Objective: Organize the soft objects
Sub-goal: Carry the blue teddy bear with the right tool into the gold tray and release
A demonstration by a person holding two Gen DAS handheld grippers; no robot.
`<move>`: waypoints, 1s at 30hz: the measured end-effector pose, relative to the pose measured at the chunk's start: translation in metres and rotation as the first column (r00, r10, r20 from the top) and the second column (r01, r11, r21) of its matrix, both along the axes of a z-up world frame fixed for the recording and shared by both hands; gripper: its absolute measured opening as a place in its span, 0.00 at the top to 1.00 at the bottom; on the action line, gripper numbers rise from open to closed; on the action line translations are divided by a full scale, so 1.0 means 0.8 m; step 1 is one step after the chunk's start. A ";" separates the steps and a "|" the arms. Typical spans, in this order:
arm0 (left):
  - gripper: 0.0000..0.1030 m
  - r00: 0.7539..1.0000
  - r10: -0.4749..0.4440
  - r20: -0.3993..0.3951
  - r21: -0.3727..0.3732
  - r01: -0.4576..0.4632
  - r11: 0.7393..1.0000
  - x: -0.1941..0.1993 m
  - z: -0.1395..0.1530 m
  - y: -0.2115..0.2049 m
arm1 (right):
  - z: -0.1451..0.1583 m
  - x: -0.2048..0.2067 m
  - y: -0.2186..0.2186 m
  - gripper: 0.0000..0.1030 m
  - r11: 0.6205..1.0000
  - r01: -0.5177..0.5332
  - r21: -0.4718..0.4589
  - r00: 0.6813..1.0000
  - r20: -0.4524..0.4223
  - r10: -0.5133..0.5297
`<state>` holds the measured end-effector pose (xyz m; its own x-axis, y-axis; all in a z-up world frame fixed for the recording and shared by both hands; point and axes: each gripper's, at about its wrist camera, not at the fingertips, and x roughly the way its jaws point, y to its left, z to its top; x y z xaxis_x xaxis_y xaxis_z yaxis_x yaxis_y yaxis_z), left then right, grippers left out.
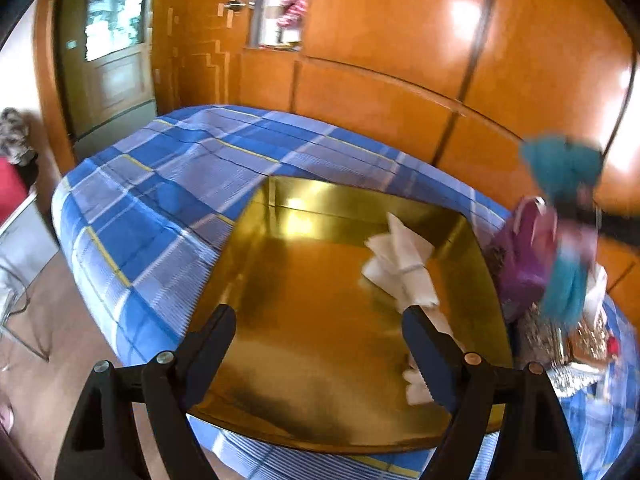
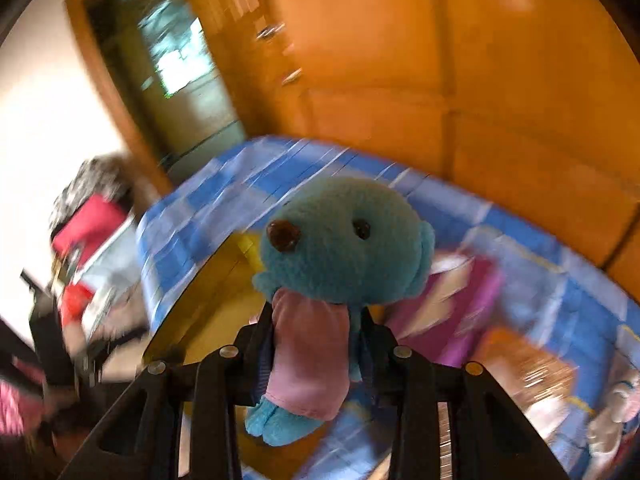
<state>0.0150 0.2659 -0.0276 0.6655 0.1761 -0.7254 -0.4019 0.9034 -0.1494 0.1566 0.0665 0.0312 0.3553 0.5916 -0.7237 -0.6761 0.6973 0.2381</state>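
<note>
My right gripper (image 2: 316, 320) is shut on a teal plush toy (image 2: 340, 240) with a pink shirt, holding it by the body in the air over the bed. The same toy shows blurred at the right edge of the left wrist view (image 1: 564, 168). My left gripper (image 1: 318, 316) is open and empty above a shiny gold tray (image 1: 300, 320) that lies on the blue plaid bedspread (image 1: 160, 184). A white folded cloth (image 1: 404, 264) lies in the tray's right part, next to my left gripper's right finger (image 1: 428, 344).
A purple item (image 1: 520, 264) and a pile of shiny, patterned things (image 1: 560, 340) lie on the bed right of the tray. Orange wooden wardrobe panels (image 1: 400, 40) stand behind the bed. A door (image 1: 116, 60) is at the far left. Red and dark clutter (image 2: 88, 232) sits left of the bed.
</note>
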 end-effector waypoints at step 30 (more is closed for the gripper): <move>0.17 0.997 -0.028 0.070 0.053 0.024 0.998 -0.015 0.033 -0.014 | -0.084 -0.083 0.018 0.31 0.995 0.098 0.000 0.994 -0.044 -0.098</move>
